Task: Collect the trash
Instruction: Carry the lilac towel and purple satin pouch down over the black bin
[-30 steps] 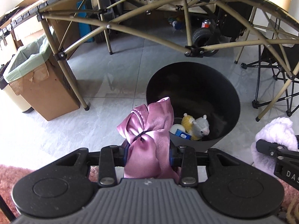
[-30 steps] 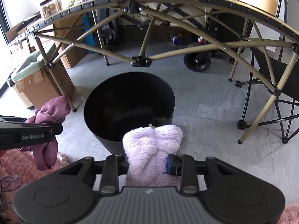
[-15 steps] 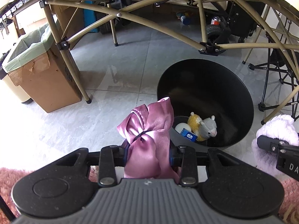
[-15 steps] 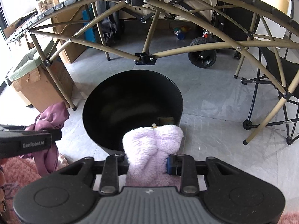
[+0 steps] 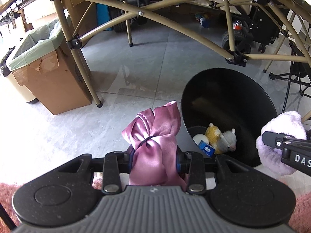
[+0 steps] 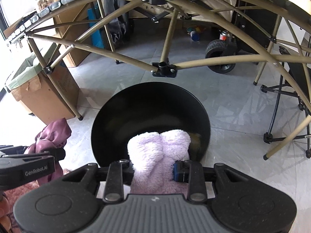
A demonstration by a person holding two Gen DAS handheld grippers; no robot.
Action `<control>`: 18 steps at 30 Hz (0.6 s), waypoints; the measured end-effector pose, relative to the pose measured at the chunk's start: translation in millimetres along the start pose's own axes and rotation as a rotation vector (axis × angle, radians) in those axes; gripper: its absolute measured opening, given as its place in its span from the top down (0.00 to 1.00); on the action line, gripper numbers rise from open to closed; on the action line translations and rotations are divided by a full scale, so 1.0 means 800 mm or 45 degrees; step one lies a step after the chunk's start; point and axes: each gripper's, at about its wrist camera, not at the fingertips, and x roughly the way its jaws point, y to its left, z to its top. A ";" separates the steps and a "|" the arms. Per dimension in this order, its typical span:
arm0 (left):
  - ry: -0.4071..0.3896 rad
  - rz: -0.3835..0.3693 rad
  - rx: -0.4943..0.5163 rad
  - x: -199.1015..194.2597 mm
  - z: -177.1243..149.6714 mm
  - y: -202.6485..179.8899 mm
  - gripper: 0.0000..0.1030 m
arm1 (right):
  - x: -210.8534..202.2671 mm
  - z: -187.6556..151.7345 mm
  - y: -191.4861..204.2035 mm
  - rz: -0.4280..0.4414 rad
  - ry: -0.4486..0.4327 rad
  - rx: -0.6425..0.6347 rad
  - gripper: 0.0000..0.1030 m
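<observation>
- While both grippers are loaded, black bin [image 6: 149,106] stands on the tile floor beneath the frame [image 6: 213,62].
- Right gripper [image 6: 155,171] clamps fluffy cloth [image 6: 161,151] over the bin's near rim.
- Left gripper [image 5: 154,160] clamps satin pouch [image 5: 153,136] just left of the bin.
- Plush toy [image 5: 223,137] lies inside the bin.

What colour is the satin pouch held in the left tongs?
Pinkish mauve satin pouch, tied with a dark band; clearest in the left wrist view.
</observation>
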 end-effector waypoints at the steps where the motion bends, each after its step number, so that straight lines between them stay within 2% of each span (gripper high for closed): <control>1: -0.004 0.000 -0.002 0.001 0.001 0.001 0.64 | 0.003 0.003 0.003 0.001 0.001 -0.005 0.71; 18: -0.021 0.036 -0.044 0.030 0.043 0.007 0.64 | 0.069 0.050 0.030 0.018 0.051 -0.008 0.71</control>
